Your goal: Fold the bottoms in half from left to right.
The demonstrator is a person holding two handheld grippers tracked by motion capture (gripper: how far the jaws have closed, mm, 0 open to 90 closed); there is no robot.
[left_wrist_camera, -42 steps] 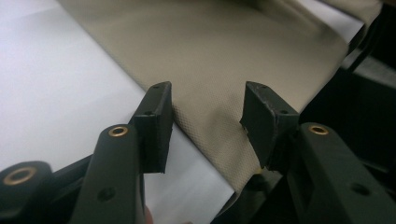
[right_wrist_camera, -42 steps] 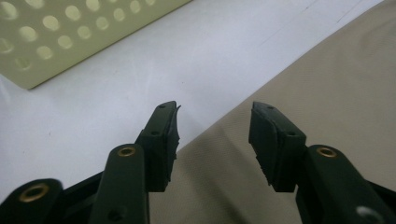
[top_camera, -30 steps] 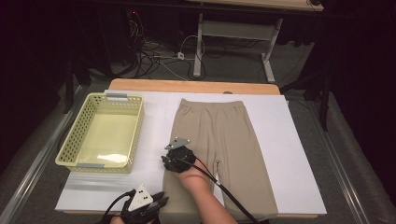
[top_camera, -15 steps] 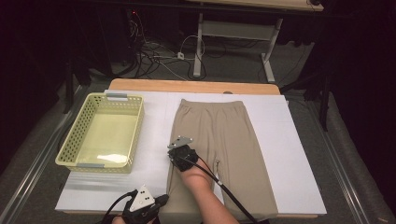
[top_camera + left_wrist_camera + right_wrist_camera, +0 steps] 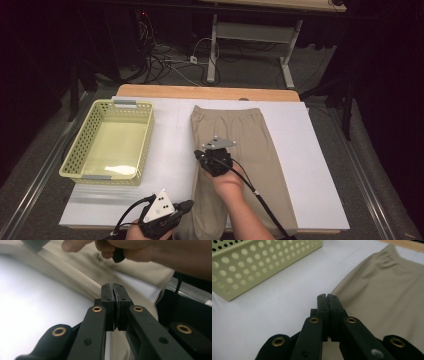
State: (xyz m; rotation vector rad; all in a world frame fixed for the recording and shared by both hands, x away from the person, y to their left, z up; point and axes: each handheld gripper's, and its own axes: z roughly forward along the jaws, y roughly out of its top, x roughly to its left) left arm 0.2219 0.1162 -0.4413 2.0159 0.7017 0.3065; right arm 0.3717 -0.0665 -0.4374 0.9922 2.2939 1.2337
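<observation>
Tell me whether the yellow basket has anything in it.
Empty. The high view looks straight into the basket and shows only its bare floor; the beige trousers lie flat on the white sheet beside it.

Dark room, grey carpet [image 5: 320, 65], tangled cables [image 5: 165, 60], white desk legs [image 5: 250, 37]

Right gripper [image 5: 328, 298] (jaws together) pinches beige trousers [image 5: 387, 290] edge.

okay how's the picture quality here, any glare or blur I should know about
High view: evenly lit table, dark surroundings, all sharp. Left gripper view: white surface glares at left, hand and beige trousers blurred. Right gripper view: jaws sharp, yellow basket slightly soft.
</observation>
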